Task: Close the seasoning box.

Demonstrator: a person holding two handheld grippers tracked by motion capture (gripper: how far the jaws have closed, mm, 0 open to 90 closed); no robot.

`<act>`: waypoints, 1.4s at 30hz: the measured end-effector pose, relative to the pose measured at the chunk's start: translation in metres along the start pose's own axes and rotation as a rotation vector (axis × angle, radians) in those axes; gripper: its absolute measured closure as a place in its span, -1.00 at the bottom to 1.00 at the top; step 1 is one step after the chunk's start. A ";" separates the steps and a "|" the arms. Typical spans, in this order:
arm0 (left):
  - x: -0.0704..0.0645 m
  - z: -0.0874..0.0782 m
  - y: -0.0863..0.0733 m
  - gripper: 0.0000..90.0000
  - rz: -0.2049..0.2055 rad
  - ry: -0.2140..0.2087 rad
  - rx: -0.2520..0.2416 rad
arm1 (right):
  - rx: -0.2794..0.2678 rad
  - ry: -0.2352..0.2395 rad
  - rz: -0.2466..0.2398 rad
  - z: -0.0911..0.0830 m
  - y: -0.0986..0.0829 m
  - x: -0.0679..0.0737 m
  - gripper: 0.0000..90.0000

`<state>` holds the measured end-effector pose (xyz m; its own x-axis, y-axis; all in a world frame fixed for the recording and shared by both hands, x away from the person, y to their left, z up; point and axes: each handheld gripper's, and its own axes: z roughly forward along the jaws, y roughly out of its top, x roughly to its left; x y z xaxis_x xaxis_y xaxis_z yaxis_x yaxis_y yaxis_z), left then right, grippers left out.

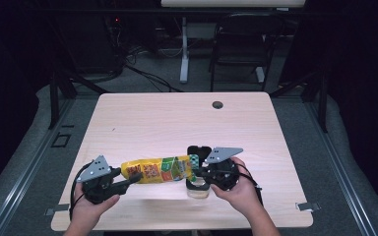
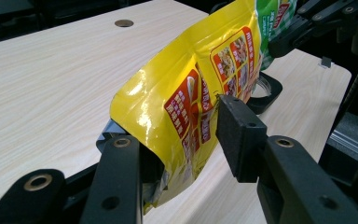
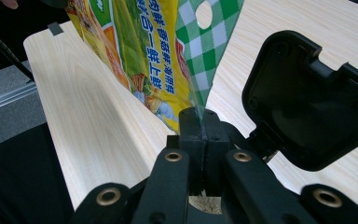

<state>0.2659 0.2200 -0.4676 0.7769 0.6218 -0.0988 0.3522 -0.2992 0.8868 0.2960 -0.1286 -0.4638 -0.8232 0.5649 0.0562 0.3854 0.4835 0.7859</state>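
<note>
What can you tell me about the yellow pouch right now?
The yellow pouch is a glossy printed foil packet with red and orange food panels and a green-and-white checked top with a round hang hole. It hangs lengthwise above the table, held at both ends: the left gripper clamps its bottom end, the right gripper pinches its checked top edge.

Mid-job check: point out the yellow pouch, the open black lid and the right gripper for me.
yellow pouch [image 1: 153, 170]: high view, middle of its printed face.
black lid [image 3: 310, 105]: right gripper view, inner face of the flipped-open lid.
right gripper [image 3: 199, 133]: right gripper view, where its jaws pinch the pouch's corner.
</note>
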 end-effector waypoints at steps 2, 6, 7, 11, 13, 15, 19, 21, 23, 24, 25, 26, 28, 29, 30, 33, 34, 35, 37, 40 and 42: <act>-0.001 0.000 0.001 0.39 -0.001 -0.004 -0.008 | -0.006 0.001 0.008 0.000 -0.001 0.000 1.00; -0.002 0.000 0.005 0.39 0.001 -0.013 -0.012 | -0.005 -0.001 0.015 0.000 -0.002 -0.002 0.99; -0.002 0.000 0.007 0.39 0.000 -0.011 -0.013 | -0.007 0.000 0.018 0.000 -0.003 -0.002 0.99; -0.004 0.001 0.010 0.39 0.003 -0.016 -0.030 | -0.001 0.001 0.022 -0.001 -0.004 -0.004 0.99; -0.004 0.001 0.010 0.39 -0.001 -0.019 -0.039 | -0.010 0.005 0.032 -0.001 -0.005 -0.004 0.99; -0.004 0.000 0.011 0.39 -0.011 -0.026 -0.050 | -0.009 0.009 0.035 -0.001 -0.006 -0.006 0.99; -0.004 0.001 0.010 0.39 -0.024 -0.025 -0.078 | -0.007 0.013 0.040 -0.002 -0.007 -0.007 0.98; -0.004 0.002 0.009 0.39 -0.030 -0.029 -0.097 | -0.012 0.015 0.045 -0.002 -0.007 -0.007 0.98; -0.004 0.002 0.009 0.39 -0.032 -0.033 -0.106 | -0.010 0.020 0.046 -0.002 -0.008 -0.008 0.98; -0.004 0.002 0.009 0.39 -0.027 -0.035 -0.106 | -0.012 0.019 0.050 -0.002 -0.008 -0.008 0.98; -0.004 0.002 0.009 0.39 -0.031 -0.033 -0.110 | -0.014 0.020 0.052 -0.002 -0.008 -0.008 0.97; -0.004 0.001 0.009 0.39 -0.031 -0.035 -0.113 | -0.013 0.020 0.052 -0.002 -0.008 -0.008 0.97; -0.004 0.001 0.009 0.39 -0.035 -0.041 -0.124 | -0.012 0.019 0.053 -0.002 -0.009 -0.009 0.97; -0.004 0.002 0.009 0.39 -0.039 -0.046 -0.132 | -0.012 0.020 0.054 -0.002 -0.009 -0.009 0.97; -0.004 0.001 0.009 0.39 -0.038 -0.040 -0.135 | -0.011 0.022 0.056 -0.002 -0.009 -0.009 0.96; -0.004 0.001 0.008 0.39 -0.053 -0.053 -0.160 | -0.013 0.023 0.063 -0.002 -0.010 -0.010 0.96; -0.004 0.001 0.009 0.39 -0.056 -0.055 -0.169 | -0.012 0.025 0.064 -0.002 -0.010 -0.010 0.96; -0.003 0.001 0.009 0.39 -0.057 -0.061 -0.176 | -0.013 0.023 0.066 -0.002 -0.010 -0.010 0.96; -0.003 0.001 0.009 0.39 -0.062 -0.065 -0.181 | -0.013 0.025 0.067 -0.002 -0.011 -0.011 0.96; -0.003 0.001 0.010 0.39 -0.060 -0.071 -0.182 | -0.011 0.026 0.067 -0.002 -0.011 -0.011 0.96; -0.005 0.002 0.010 0.39 -0.064 -0.046 -0.193 | -0.011 0.026 0.067 -0.002 -0.011 -0.011 0.95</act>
<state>0.2668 0.2125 -0.4588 0.7807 0.6002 -0.1738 0.2983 -0.1135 0.9477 0.3003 -0.1419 -0.4720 -0.8062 0.5784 0.1245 0.4357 0.4381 0.7863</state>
